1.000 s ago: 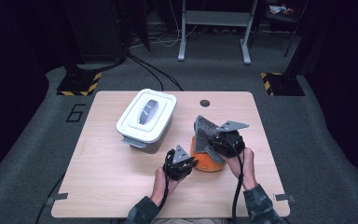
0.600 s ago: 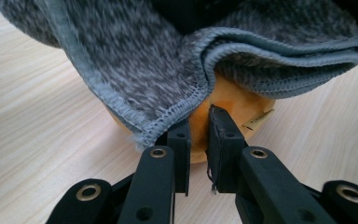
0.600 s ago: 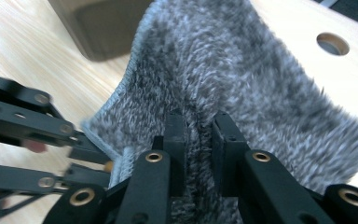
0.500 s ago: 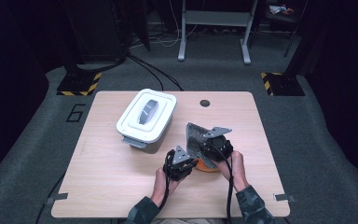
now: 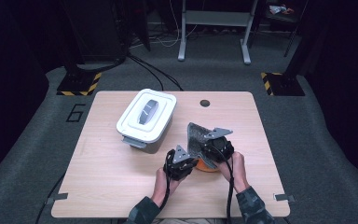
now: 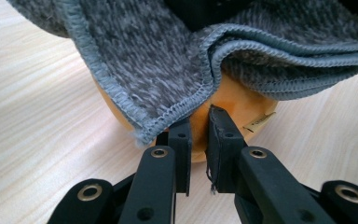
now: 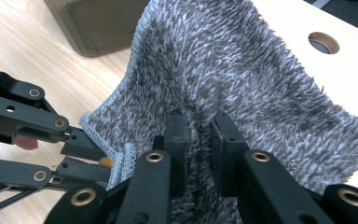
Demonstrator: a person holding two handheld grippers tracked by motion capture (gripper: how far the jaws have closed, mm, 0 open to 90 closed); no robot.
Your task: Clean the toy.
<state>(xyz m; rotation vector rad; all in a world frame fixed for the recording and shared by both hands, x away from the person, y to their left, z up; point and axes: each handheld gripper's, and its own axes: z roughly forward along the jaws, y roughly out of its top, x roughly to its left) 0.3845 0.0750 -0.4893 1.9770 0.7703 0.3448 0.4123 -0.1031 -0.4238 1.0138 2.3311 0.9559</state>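
Left tool [image 5: 182,156] and right tool [image 5: 214,144] sit close together at the near middle of the wooden surface [image 5: 107,182] in the high view, both at an orange bowl [image 5: 204,165] with a grey cloth [image 5: 196,136] draped over it; the white lidded box [image 5: 145,119] stands to the far left of them, apart. The bowl lies between the two tools, the left one at its left flank, the right one above it, so the right hand is nearer the cloth. The bowl is largely covered there. In the left gripper view, the left tool [image 6: 199,122] has its jaws nearly together on the bowl's rim [image 6: 200,130], just under the cloth's stitched hem [image 6: 168,114]; whether the rim is truly pinched cannot be confirmed. The bowl's inside is hidden. In the right gripper view, the right tool [image 7: 198,125] is closed on a raised fold of cloth [image 7: 242,79], which spreads far and right of it; the left tool's linkage [image 7: 23,116] enters from the left, and the box's dark base [image 7: 98,23] is cut off at the top.
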